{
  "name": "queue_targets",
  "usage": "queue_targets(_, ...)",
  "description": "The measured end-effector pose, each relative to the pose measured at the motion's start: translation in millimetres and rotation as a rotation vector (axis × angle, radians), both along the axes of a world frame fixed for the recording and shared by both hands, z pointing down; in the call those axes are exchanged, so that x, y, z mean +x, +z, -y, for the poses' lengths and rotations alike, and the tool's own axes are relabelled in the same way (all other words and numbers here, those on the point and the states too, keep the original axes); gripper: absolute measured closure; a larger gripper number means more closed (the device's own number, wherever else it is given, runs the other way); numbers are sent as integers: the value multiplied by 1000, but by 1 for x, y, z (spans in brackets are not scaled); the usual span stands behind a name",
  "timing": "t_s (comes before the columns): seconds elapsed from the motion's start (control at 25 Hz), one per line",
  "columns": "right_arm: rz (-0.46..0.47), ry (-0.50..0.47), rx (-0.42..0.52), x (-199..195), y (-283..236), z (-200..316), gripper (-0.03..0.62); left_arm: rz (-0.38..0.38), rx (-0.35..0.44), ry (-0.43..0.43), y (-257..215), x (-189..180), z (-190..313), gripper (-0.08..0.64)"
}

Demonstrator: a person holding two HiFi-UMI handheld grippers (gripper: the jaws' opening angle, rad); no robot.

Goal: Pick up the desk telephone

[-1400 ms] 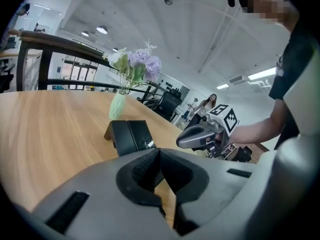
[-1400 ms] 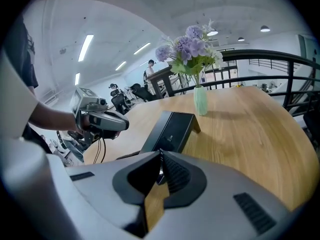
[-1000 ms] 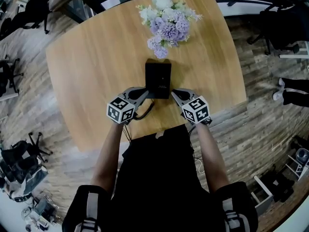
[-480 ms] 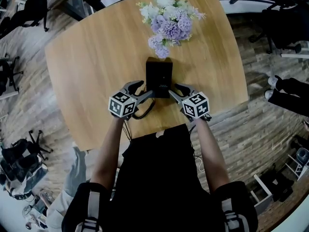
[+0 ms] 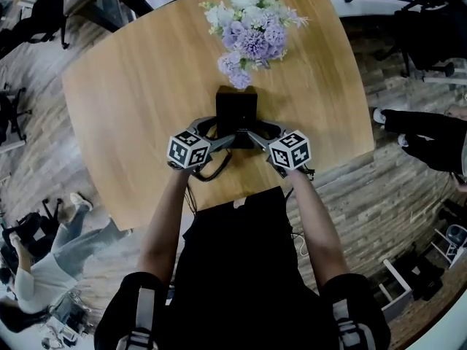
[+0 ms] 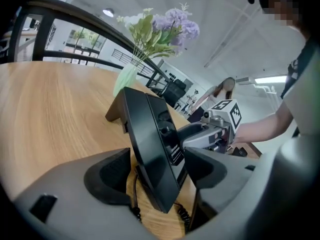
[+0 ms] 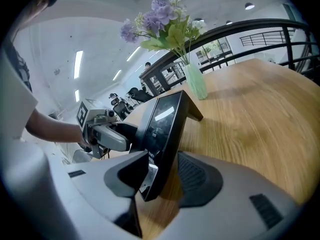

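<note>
The black desk telephone [image 5: 236, 110] stands tilted on its stand on the wooden table [image 5: 131, 100], its coiled cord [image 5: 211, 168] trailing toward me. My left gripper [image 5: 219, 133] is at its near left corner and my right gripper [image 5: 257, 133] at its near right corner. In the left gripper view the telephone's [image 6: 150, 149] edge stands between the left gripper's [image 6: 157, 171] jaws, which have just been opening; gaps show beside the pads. In the right gripper view the telephone's [image 7: 165, 129] other edge sits between the right gripper's [image 7: 160, 176] jaws, also just opened.
A vase of purple and white flowers [image 5: 252, 28] stands right behind the telephone. The table's front edge runs just below the grippers. A person [image 5: 423, 133] stands on the floor at the right, and another person [image 5: 44, 268] walks at the lower left.
Both grippers have moved in and down onto the telephone's near corners, and their jaws have opened around its edges. A walking person has come into view at the lower left.
</note>
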State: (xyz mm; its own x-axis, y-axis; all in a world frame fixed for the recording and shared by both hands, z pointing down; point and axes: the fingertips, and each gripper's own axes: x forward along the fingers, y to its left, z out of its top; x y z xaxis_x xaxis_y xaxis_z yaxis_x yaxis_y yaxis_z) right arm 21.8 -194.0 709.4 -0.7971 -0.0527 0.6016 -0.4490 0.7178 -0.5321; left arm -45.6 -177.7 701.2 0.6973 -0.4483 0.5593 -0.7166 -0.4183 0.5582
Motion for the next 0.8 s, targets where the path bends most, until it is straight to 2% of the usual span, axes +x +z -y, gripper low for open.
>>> queue_targets(0.32,16,12,-33,-6,6,1,417,7,-42,37,14,7,7,239)
queue_targets(0.8,51,15,-83,-10,7,2,417,-28,-75,49,25,19,13,239)
